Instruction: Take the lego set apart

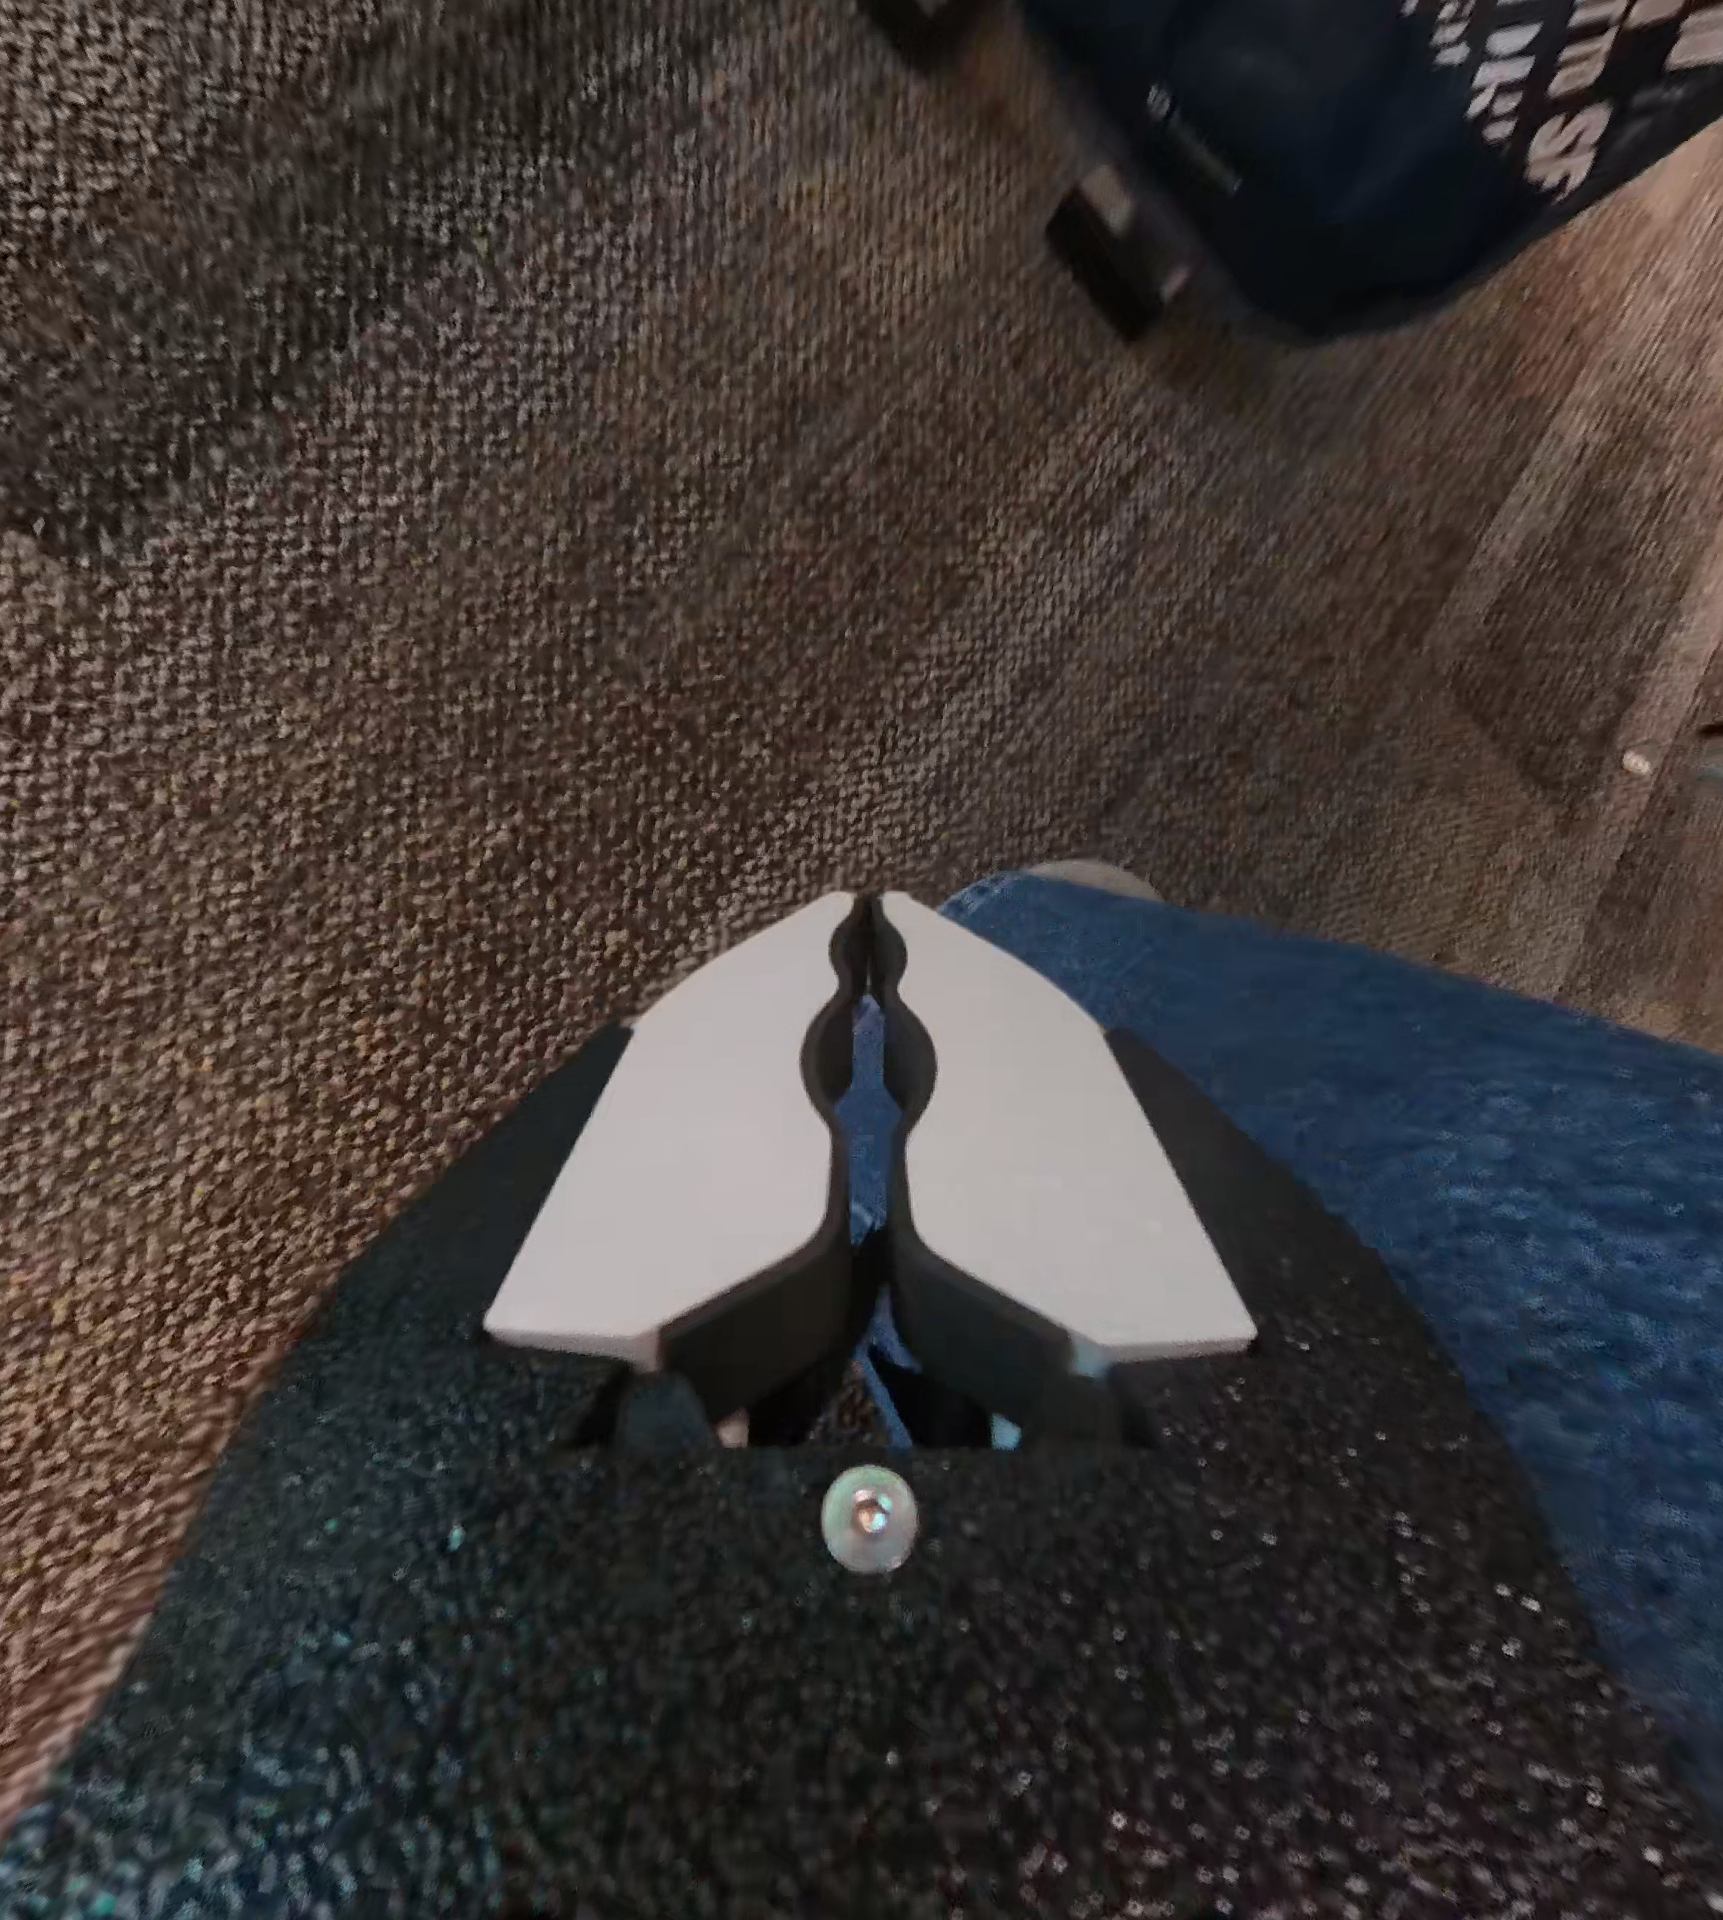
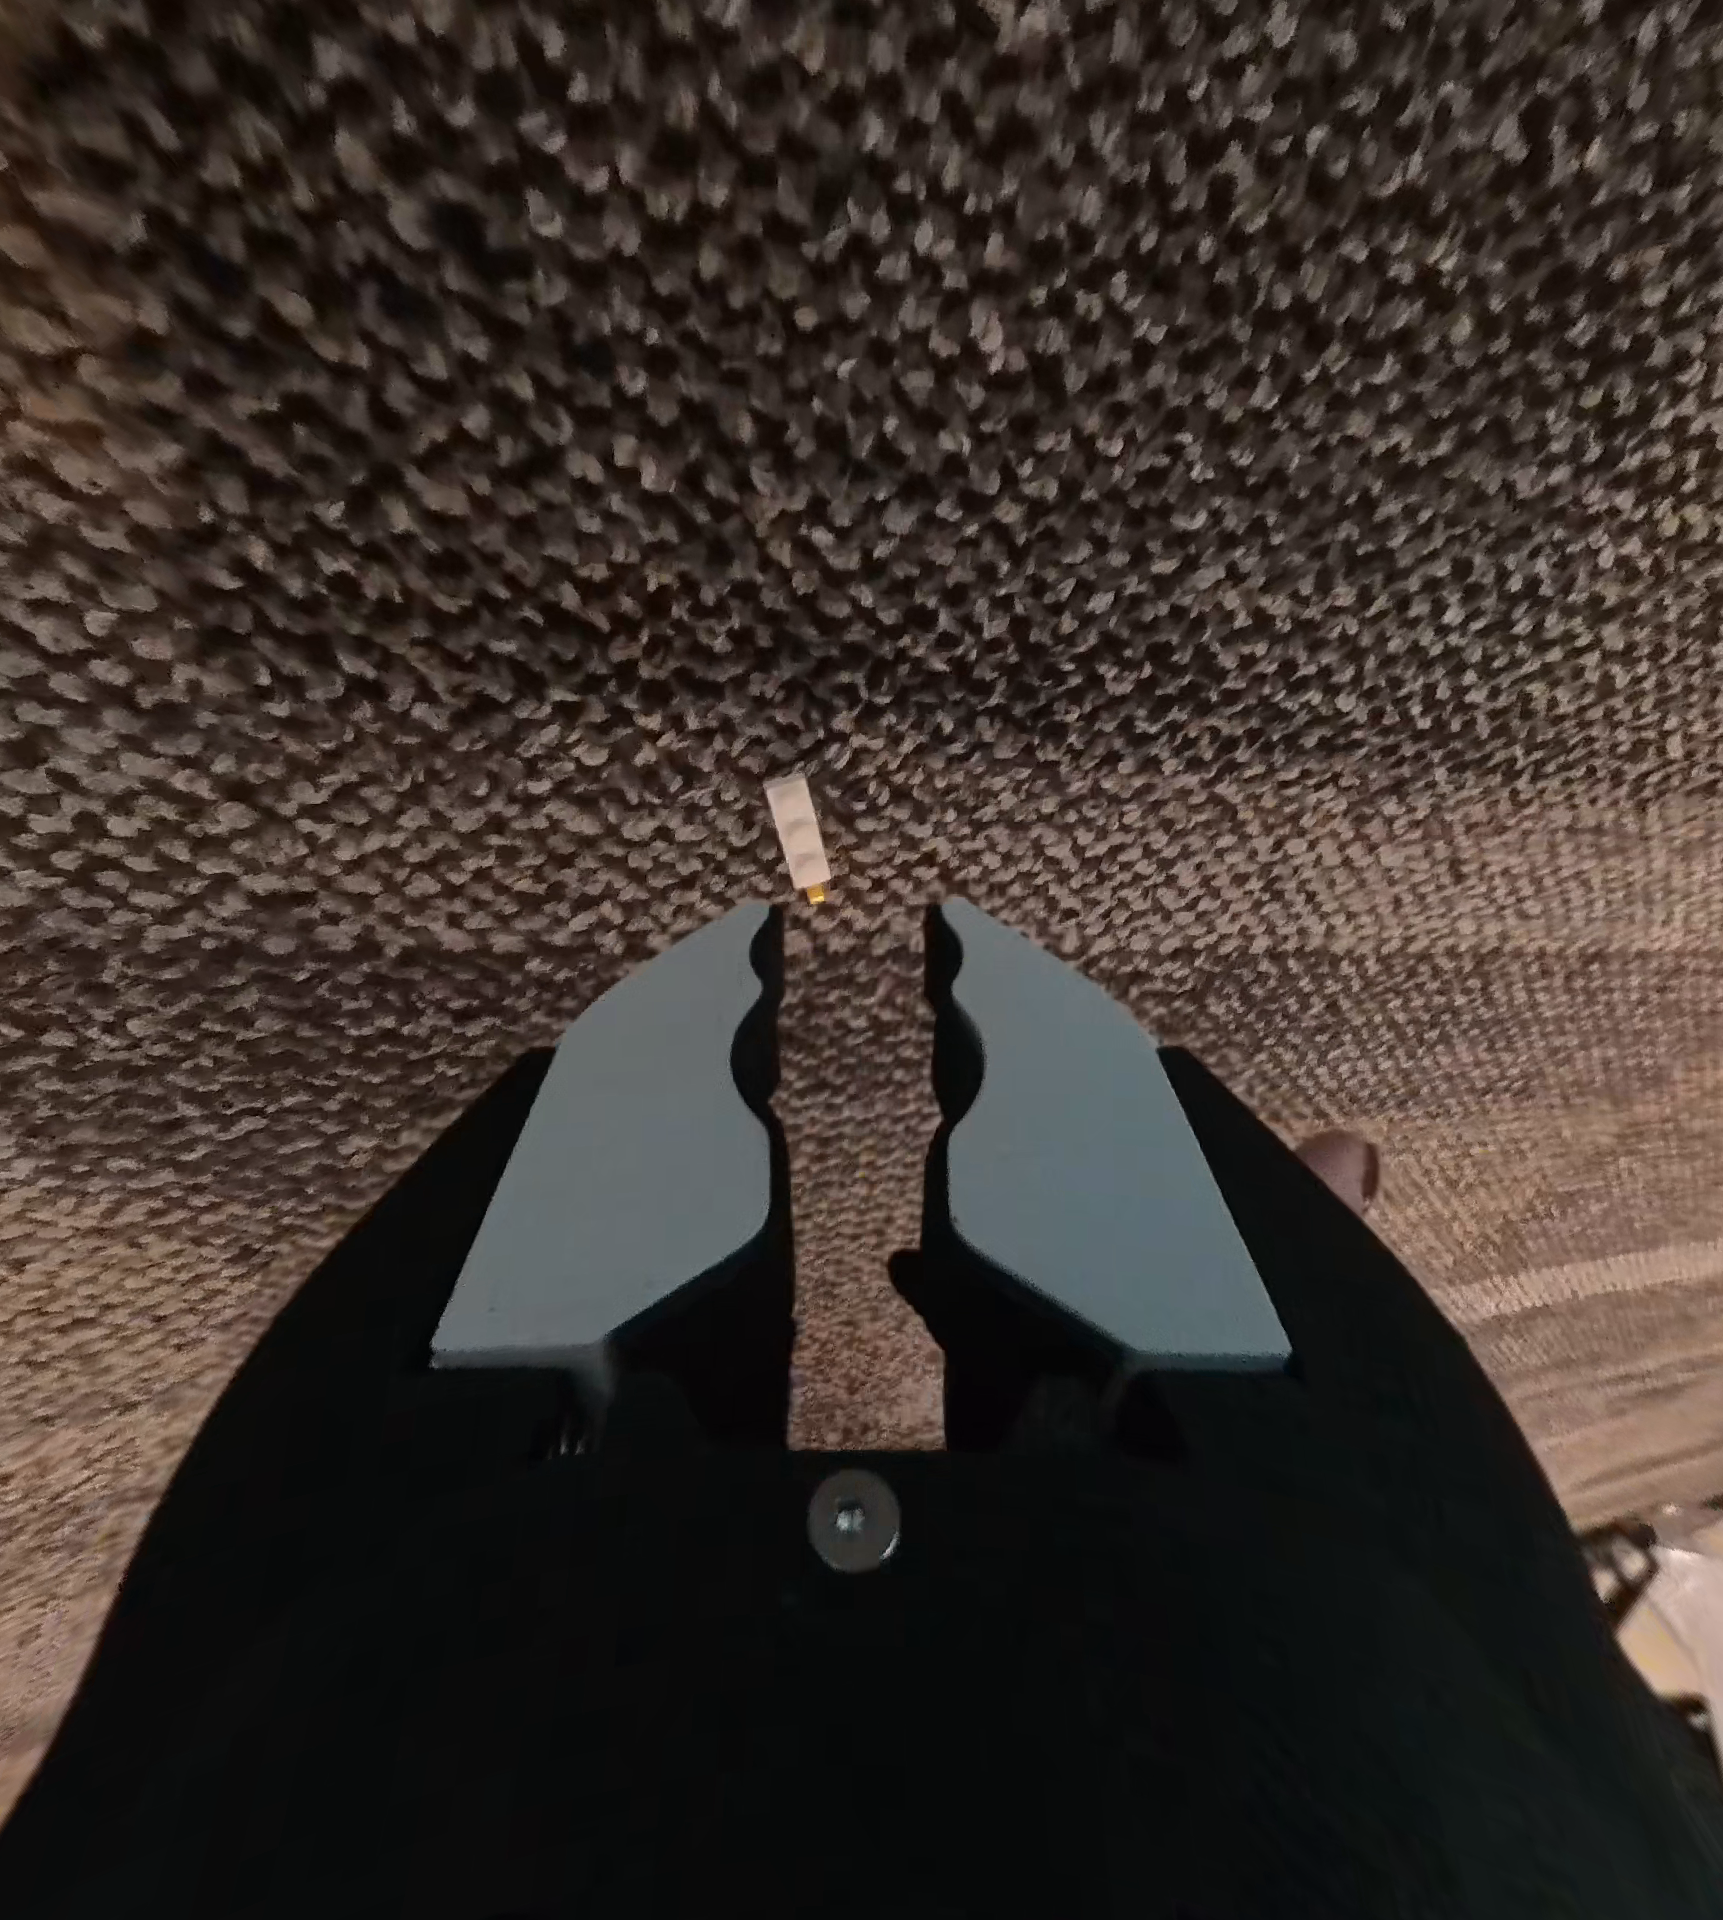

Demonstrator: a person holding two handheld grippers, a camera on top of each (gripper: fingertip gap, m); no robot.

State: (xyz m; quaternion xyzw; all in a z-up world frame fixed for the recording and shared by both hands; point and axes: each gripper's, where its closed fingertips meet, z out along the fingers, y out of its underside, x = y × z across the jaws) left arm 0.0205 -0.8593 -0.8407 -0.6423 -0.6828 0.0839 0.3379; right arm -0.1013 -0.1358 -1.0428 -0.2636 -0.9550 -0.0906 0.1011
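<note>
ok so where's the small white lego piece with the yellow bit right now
In the right wrist view, the small white lego piece with a yellow end lies on the brown carpet, just beyond the open right gripper, nearer its left fingertip and untouched.

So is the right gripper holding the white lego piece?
No. The right gripper is open, and the white lego piece lies on the carpet beyond its fingertips.

Left gripper point(image 1: 869, 906): black speckled body, pale grey scalloped fingers point(image 1: 722, 1132), silver screw point(image 1: 869, 1519), right gripper point(image 2: 854, 906): black body, grey-blue fingers point(image 2: 628, 1174), blue denim trouser leg point(image 1: 1408, 1195)
</note>
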